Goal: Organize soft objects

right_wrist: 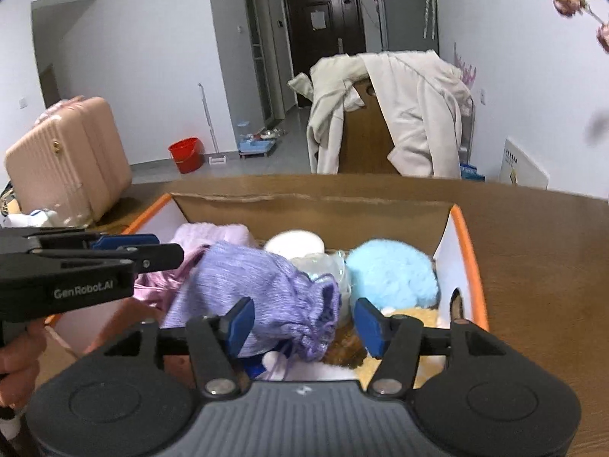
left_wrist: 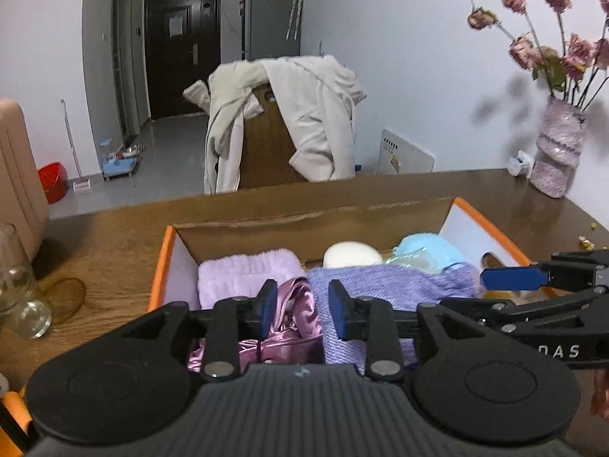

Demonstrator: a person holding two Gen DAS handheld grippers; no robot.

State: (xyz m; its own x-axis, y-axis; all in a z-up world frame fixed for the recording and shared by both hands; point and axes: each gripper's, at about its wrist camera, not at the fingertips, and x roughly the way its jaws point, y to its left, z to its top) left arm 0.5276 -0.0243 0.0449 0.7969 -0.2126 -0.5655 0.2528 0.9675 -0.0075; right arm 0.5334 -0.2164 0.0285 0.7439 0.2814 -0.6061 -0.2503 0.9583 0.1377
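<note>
Both tools hang over the orange-edged cardboard box (left_wrist: 161,262) on the brown wooden counter (left_wrist: 114,236); left tool (left_wrist: 302,310) has its jaws partly spread, pads clear of the pink satin cloth (left_wrist: 293,304) showing in the gap, nothing pinched; right tool (right_wrist: 302,321) stands wider apart, the gathered end of the knitted purple pouch (right_wrist: 266,285) between the jaws but not squeezed; step looks like release after dropping soft things into the box, or lining up to re-grip; which, cannot tell; box already holds a lilac fluffy towel (left_wrist: 247,270), a white round soft thing (left_wrist: 352,255), a blue fluffy ball (right_wrist: 392,274) and something tan and furry (right_wrist: 411,318) at the near right; next move likely calls for lifting both tools clear without snagging the pouch's cord, or tucking the pouch lower; room: glass jar (left_wrist: 15,285) at counter's left, vase of dried roses (left_wrist: 557,148) far right, pale coat over a chair (left_wrist: 304,122), pink suitcase (right_wrist: 72,156), red bucket (right_wrist: 186,154), dark door (left_wrist: 182,49) behind.
</note>
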